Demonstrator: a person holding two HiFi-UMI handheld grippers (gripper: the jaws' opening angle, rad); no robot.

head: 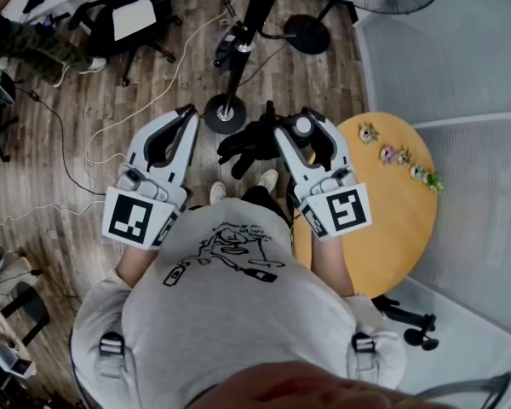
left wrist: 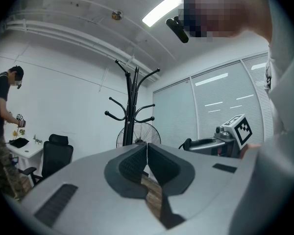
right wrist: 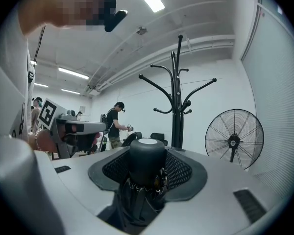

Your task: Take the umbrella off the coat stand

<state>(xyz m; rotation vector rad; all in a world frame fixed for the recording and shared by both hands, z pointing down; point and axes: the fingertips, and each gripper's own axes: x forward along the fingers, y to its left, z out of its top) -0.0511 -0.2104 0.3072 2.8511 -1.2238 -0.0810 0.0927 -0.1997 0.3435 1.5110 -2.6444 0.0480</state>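
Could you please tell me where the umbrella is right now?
The umbrella is clamped in the right gripper, centre of the right gripper view, off the coat stand standing just ahead.

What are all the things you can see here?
coat stand: one, black, straight ahead, hooks bare
umbrella: one, black, folded, in the right claw
fan: one, black, near the stand
table: one, yellow, round, on the right
toys: a few, small, on the table
chairs: a few, black, on the left
cables: several, white and black, on the floor
other person: one, dark shirt, far back
left claw: grey, shut, empty
right claw: grey, shut on the umbrella
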